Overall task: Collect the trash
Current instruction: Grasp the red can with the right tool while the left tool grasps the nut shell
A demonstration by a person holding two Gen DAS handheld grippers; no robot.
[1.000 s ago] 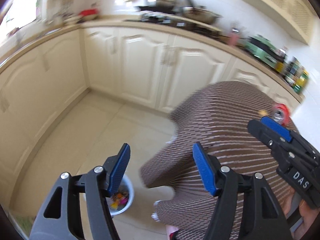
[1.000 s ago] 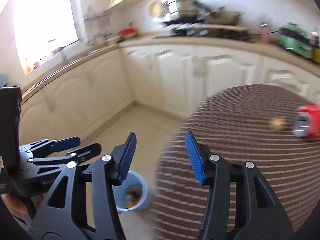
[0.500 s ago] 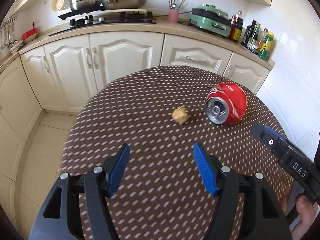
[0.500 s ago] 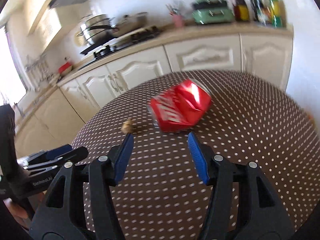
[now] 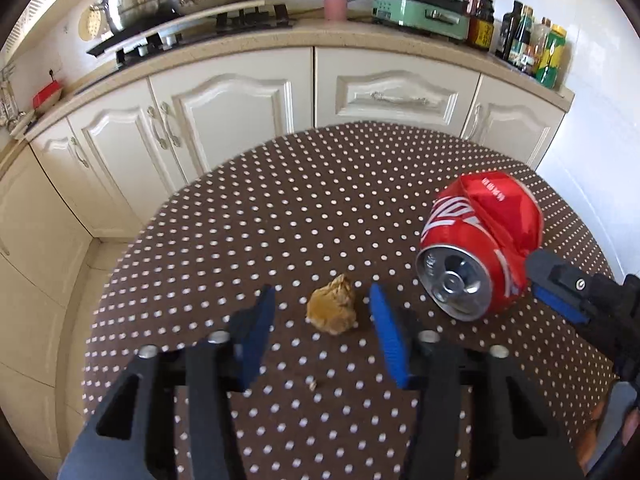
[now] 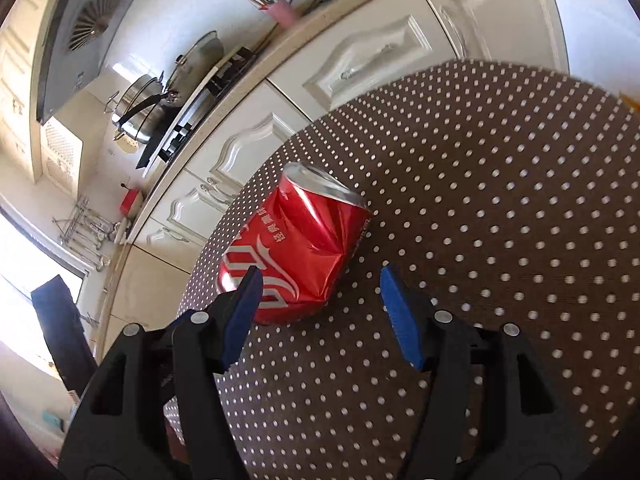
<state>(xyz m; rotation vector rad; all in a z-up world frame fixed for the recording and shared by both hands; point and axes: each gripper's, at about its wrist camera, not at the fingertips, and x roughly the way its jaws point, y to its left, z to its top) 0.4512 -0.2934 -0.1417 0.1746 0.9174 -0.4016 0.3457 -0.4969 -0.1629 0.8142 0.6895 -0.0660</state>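
Left wrist view. The left tool (image 5: pixel 320 320) brackets a small tan crumpled scrap (image 5: pixel 331 309) on the dotted counter (image 5: pixel 320 184); its jaws have just been closing, yet gaps remain on both sides, so nothing is gripped. Risk, as a judgement: the scrap is light and lumpy, and one pad arriving first could nudge it aside or pinch only an edge. The crushed red can (image 5: pixel 478 248) lies on its side just right of the scrap, silver end toward the camera, with the right tool's tip beside it.

Right wrist view. The right tool (image 6: pixel 320 308) has just been opening wider and holds nothing. The can (image 6: pixel 296 248), dented and creased, lies partly between the pads, nearer the left pad (image 6: pixel 244 312). Likely trouble: the curved, slick body may roll or skid away on contact.
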